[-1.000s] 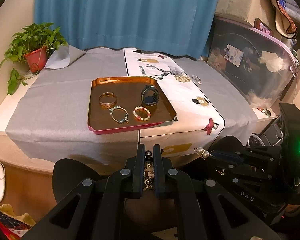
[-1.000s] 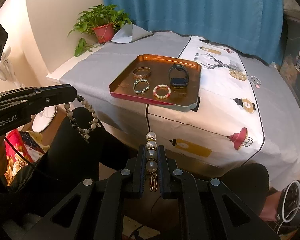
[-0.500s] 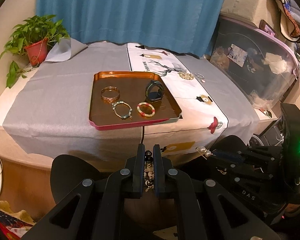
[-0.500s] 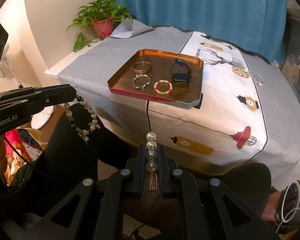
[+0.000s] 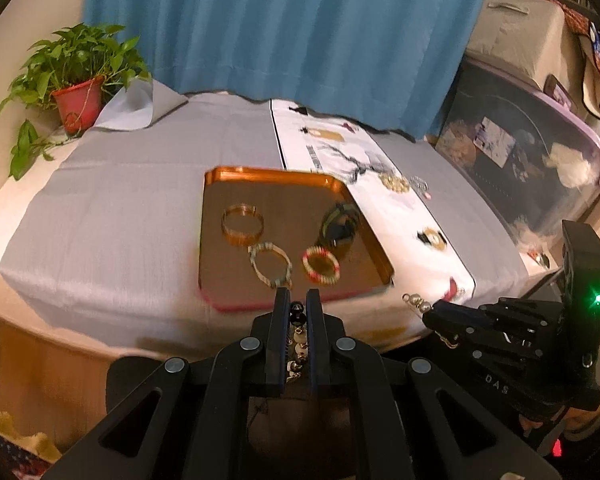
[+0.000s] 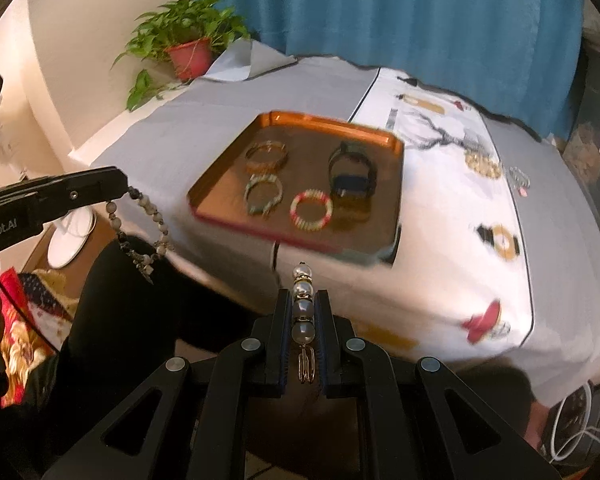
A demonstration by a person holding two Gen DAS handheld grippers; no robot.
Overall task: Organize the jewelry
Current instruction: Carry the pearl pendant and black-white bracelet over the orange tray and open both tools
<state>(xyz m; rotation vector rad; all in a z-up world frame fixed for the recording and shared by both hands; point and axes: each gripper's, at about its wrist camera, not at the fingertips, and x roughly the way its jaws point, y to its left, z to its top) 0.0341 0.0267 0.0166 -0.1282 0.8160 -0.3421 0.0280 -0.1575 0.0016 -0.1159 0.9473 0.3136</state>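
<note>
Fingers of the left gripper (image 5: 298, 312) are clamped on a grey-and-white beaded bracelet (image 6: 142, 226), its loop left dangling below them. A short pearl-bead clip with a gold clasp (image 6: 303, 308) is pinched between the fingers of the right gripper (image 6: 303, 312). Since a moment ago the orange rectangular metal tray (image 5: 224, 240) has been brought closer in both views, so a drop-off is judged near. Both pieces are held just short of the tray's near edge, off the tabletop (image 5: 112, 216).
</note>
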